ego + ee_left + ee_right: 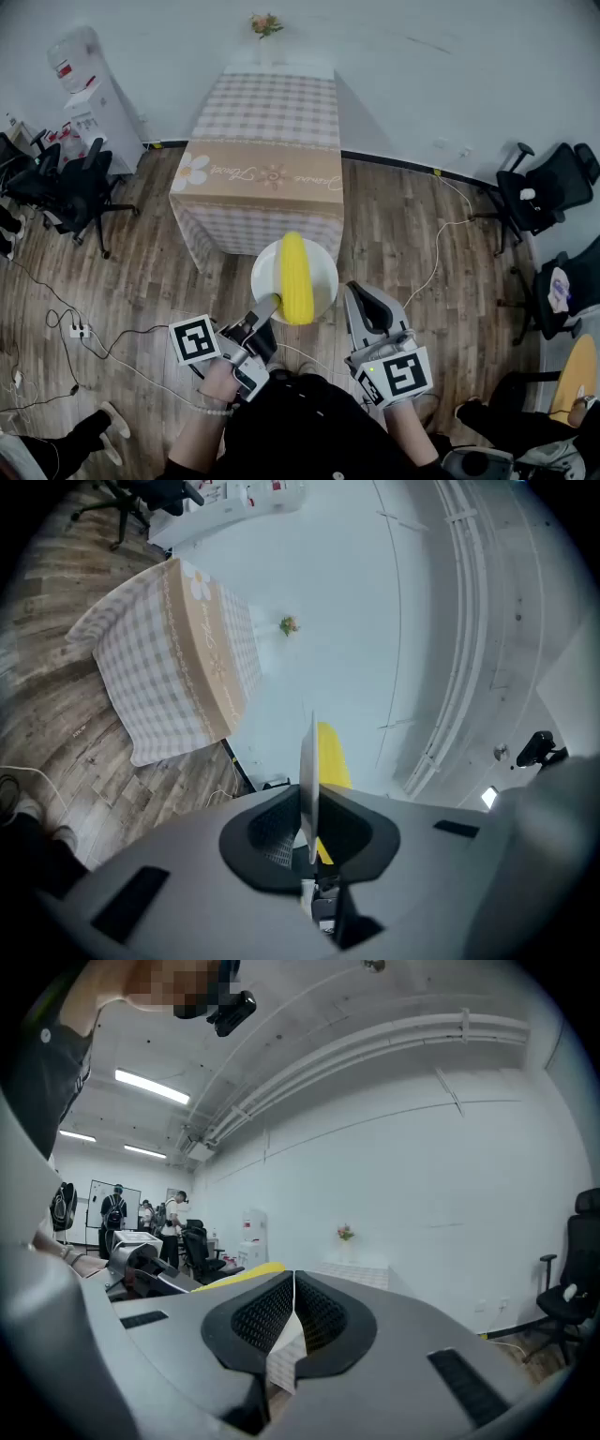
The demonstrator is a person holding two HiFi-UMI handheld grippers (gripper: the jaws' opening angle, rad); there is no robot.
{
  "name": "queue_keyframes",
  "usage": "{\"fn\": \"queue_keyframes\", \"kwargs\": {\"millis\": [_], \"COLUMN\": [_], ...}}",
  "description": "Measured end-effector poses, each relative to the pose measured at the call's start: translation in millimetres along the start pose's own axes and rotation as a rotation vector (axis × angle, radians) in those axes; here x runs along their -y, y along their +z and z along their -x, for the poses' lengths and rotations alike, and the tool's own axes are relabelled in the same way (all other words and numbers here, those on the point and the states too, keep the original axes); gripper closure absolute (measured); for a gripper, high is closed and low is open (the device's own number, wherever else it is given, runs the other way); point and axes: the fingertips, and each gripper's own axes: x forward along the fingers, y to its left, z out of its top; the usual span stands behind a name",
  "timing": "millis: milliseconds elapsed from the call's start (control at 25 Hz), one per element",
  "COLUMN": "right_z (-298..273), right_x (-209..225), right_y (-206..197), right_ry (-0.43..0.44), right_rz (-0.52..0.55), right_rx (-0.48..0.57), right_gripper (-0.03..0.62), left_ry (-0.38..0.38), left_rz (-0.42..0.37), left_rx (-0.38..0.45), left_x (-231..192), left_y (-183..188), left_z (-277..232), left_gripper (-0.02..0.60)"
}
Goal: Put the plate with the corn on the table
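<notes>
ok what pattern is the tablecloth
The tablecloth is a pale check with a tan band bearing a white flower; clearest in the head view.

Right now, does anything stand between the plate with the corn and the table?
Nothing visible: only floor lies between the plate in the left gripper and the table, whose top bears just flowers at its far end.
</notes>
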Motion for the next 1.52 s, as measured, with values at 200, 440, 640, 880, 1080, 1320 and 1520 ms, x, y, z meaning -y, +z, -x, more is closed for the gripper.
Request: {"fn": "queue_keyframes", "kwargs": {"millis": [200, 440, 640, 880, 1080, 1320, 1520], "right_z": [-3, -4, -8, -15, -19, -25, -26], "right_x": [-1, -1, 1, -3, -15, -32, -35], "right_y": [-1, -9, -28, -53, -67, -70, -67], "right_ry": [0.001, 0.000, 0.018, 0.056, 0.103, 0.144, 0.155], "right_rz": [0.004, -0.037, -0.212, -0.525, -0.765, -0.852, -0.866], "right_rx": [-0.007, -0.026, -0.090, -0.141, -0.141, -0.141, -0.125], "right_gripper": [0.551, 0.551, 0.549, 0.466, 0.451, 0.466, 0.476], "left_ry": [-0.001, -0.012, -0.012, -0.020, -0.030, -0.044, -0.044], "left_rz": [0.007, 0.003, -0.001, -0.001, -0.003, -0.001, -0.002], "left_rx": [0.001, -0.003, -0.006, -0.011, -0.014, -0.014, -0.019], "left_x": [2, 1, 1, 2, 1, 4, 2], "left_y": [1, 2, 3, 4, 3, 4, 5], "left_z": [-1, -1, -2, -1, 3, 6, 9], "left_gripper": [0.545, 0.545, 0.545, 0.545, 0.545, 0.545, 0.545]}}
